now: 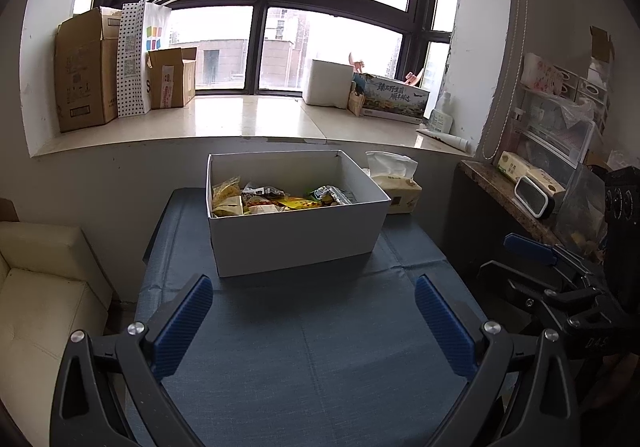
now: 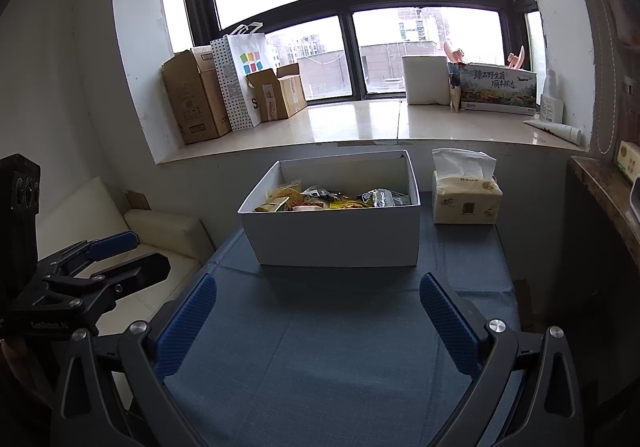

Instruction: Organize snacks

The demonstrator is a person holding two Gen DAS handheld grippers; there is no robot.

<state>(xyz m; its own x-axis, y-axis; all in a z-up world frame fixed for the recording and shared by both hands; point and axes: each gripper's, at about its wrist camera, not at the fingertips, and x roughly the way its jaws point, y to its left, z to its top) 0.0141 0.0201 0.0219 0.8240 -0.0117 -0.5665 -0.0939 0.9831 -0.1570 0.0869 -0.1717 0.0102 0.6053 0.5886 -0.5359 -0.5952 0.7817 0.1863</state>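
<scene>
left wrist view: you are holding both the left gripper [image 1: 312, 321] and right gripper [image 2: 318, 321] wide open, empty, short of the snack box [image 1: 296, 235], likely readying a reach.

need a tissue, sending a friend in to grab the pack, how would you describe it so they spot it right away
Start at the small table with the blue cloth below the window ledge. On it stands an open white box of snacks; the tissue pack sits just to its right, at the table's far corner. It is the only cream soft pack on the table, with a white tissue poking from its top.
</scene>
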